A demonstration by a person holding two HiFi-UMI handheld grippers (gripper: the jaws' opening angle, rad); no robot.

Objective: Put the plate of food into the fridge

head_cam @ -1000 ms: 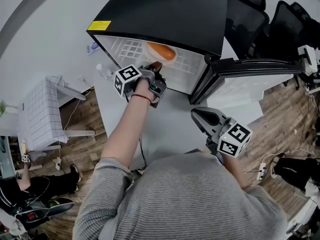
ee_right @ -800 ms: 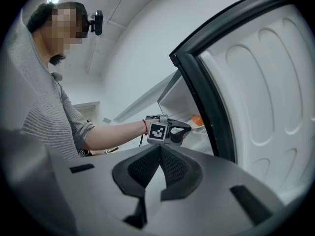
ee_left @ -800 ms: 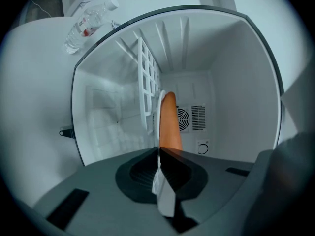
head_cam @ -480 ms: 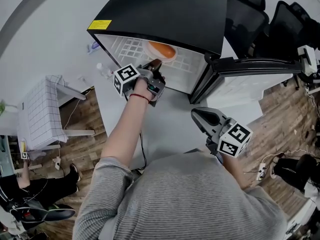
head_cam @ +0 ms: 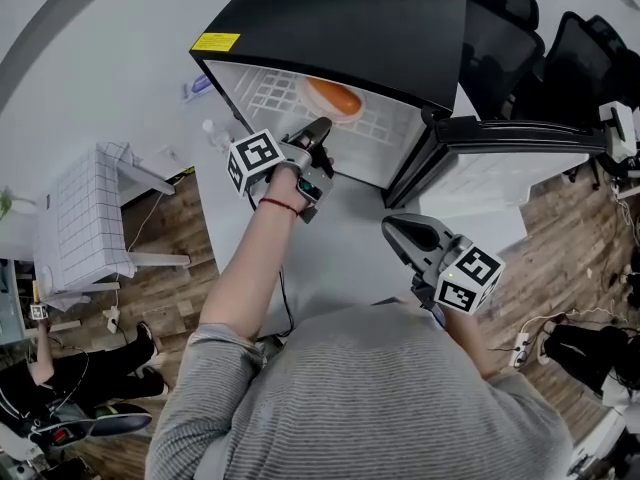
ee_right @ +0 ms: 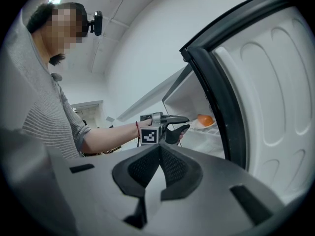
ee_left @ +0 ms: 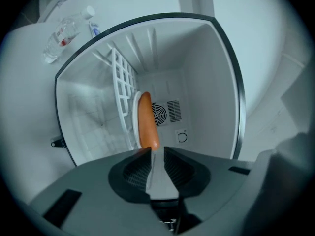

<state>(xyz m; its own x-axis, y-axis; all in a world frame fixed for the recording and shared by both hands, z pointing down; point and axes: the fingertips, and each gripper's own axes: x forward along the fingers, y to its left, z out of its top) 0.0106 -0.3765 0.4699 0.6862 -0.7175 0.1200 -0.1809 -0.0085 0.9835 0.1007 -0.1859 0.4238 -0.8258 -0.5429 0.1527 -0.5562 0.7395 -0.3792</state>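
The small black fridge (head_cam: pixel 330 28) stands on a white table (head_cam: pixel 350 238) with its door (head_cam: pixel 480 183) swung wide to the right. The plate (ee_left: pixel 133 113) lies inside on the white wire shelf (ee_left: pixel 120 90), with an orange piece of food (ee_left: pixel 146 119) on it.

The person's left arm reaches forward, forearm bare, a red band (head_cam: pixel 280 204) around the wrist. The left hand (head_cam: pixel 287 176) holds the left gripper (ee_left: pixel 153 150) about level at the mouth of the fridge, rolled onto its side, so in the left gripper view the shelf runs upright. Its jaws have just been opening. They now stand a narrow gap apart with nothing between them, and the near end of the food shows just past their tips. In the right gripper view the gripper sits in front of the opening, clear of the plate, one jaw above the other.

The right gripper (head_cam: pixel 392 228) is held back near the person's grey striped shirt (head_cam: pixel 400 388), pointing towards the open fridge. Its jaws are pressed together on nothing. Its marker cube (head_cam: pixel 470 278) faces up at the head camera.

A clear water bottle (ee_left: pixel 64 31) lies on the table left of the fridge, well apart from both grippers.
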